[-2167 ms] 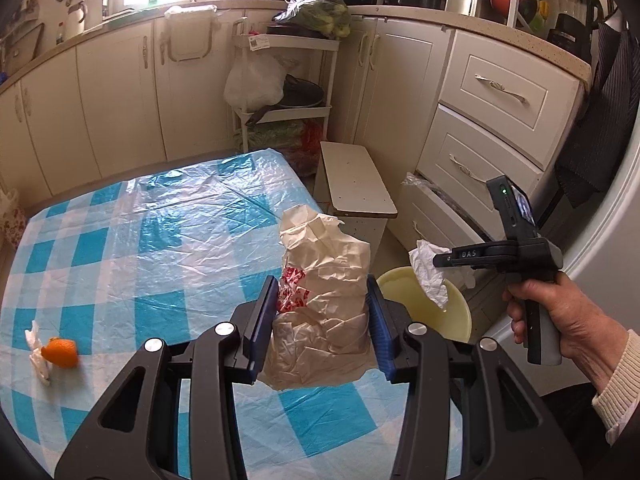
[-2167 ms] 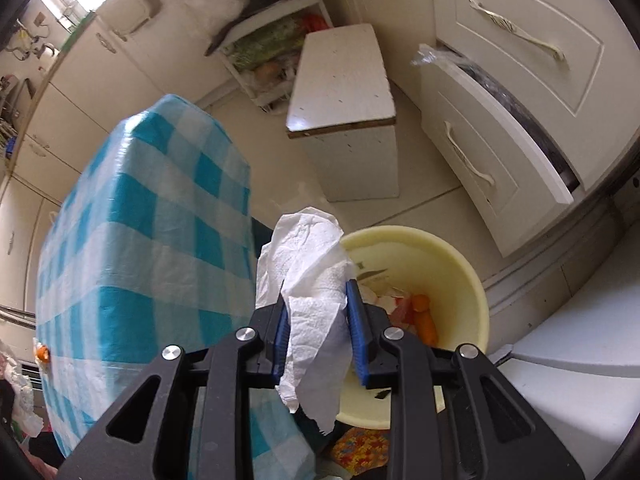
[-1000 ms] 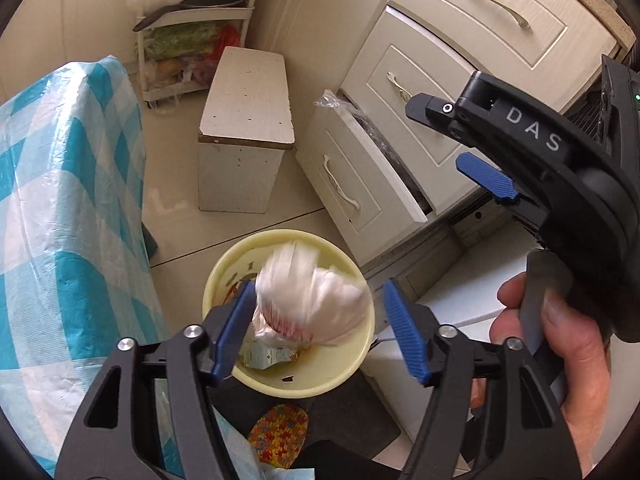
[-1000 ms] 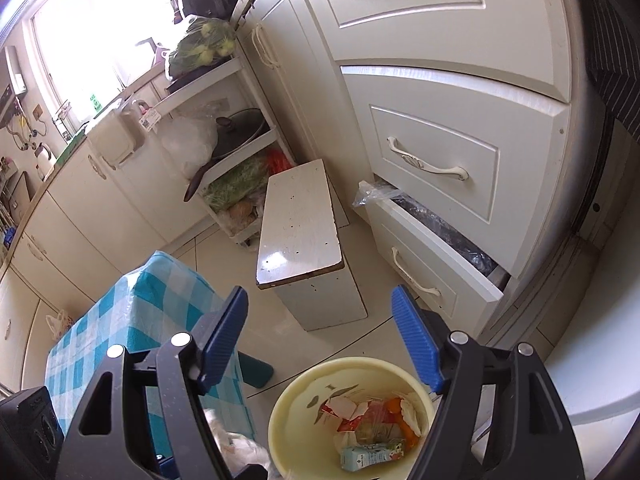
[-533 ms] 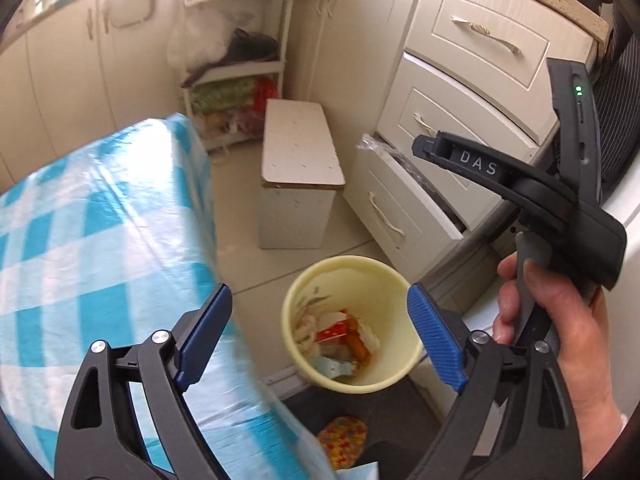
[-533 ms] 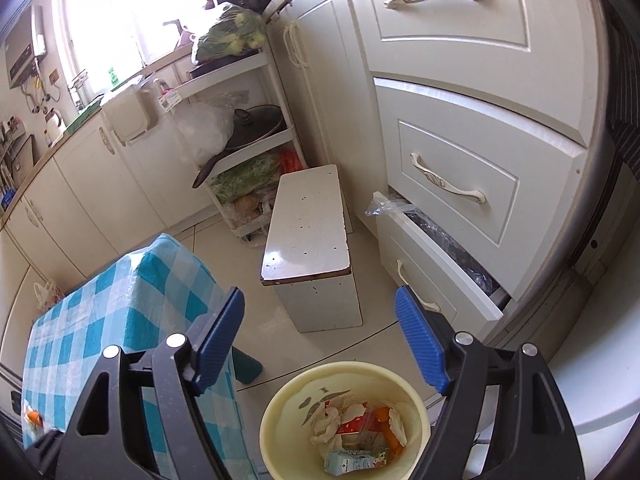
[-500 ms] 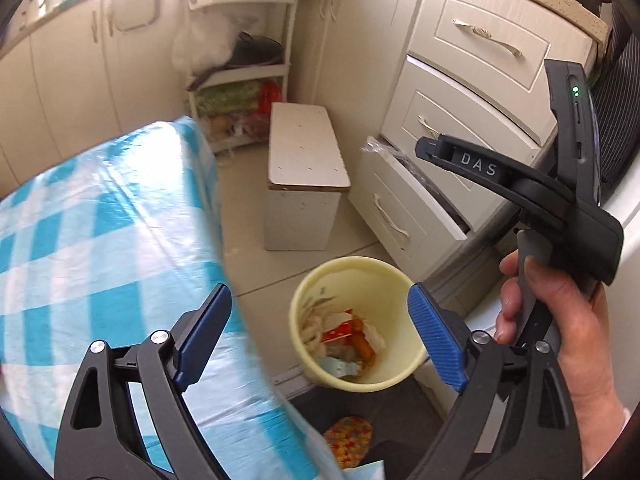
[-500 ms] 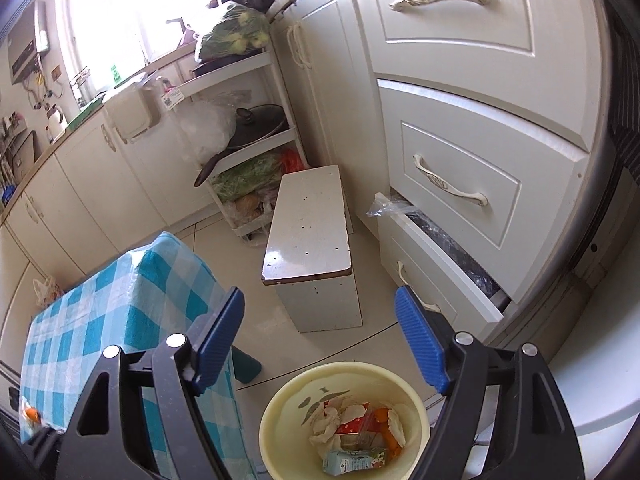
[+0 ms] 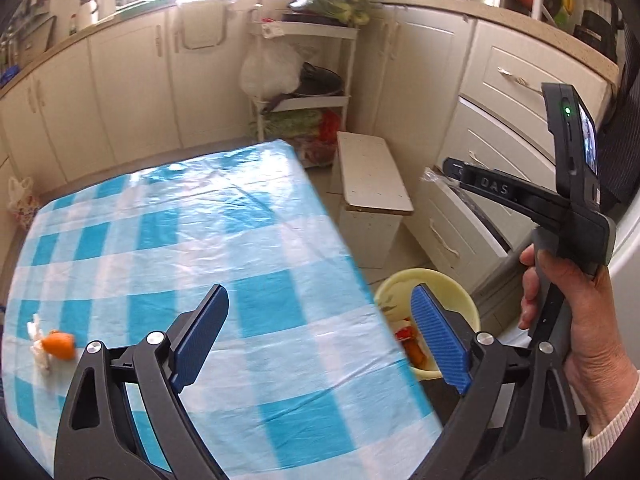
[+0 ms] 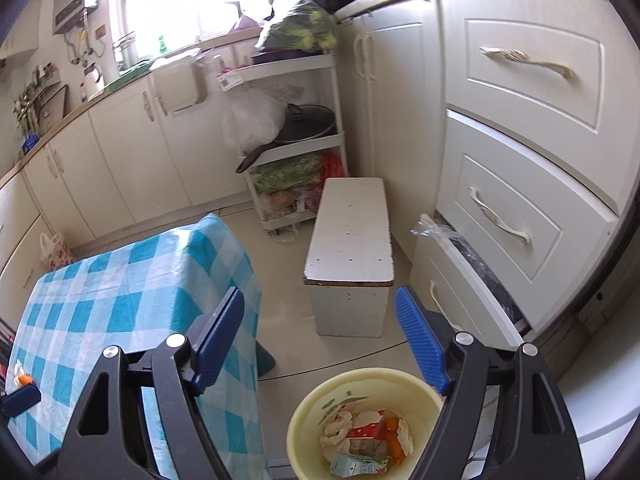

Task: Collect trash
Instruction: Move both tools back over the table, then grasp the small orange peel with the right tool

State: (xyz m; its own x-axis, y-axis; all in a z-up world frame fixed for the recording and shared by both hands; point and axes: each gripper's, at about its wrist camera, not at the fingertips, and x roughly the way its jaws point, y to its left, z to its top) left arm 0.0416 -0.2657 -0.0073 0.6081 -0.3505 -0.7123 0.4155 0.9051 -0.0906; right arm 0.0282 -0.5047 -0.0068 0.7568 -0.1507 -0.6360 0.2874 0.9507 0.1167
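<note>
A tablecloth (image 9: pixel 208 240) checked in turquoise blue and white, an orange scrap (image 9: pixel 59 345) with white tissue, a pale yellow bin (image 10: pixel 320 408), a white stool (image 10: pixel 350 232), cream cabinets (image 10: pixel 120 152) and blue-padded black grippers (image 9: pixel 320 332) are recorded.

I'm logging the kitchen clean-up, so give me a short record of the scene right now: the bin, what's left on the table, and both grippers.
bin: yellow bin on the floor beside the table, holding paper, a carton and orange scraps
table: blue checked tablecloth
trash left: orange peel with a white scrap beside it, near the table's far left edge
left gripper: fingers wide apart, just been opening, nothing between them, over the table corner
right gripper: open, empty, above the bin
drawer: bottom drawer partly open
</note>
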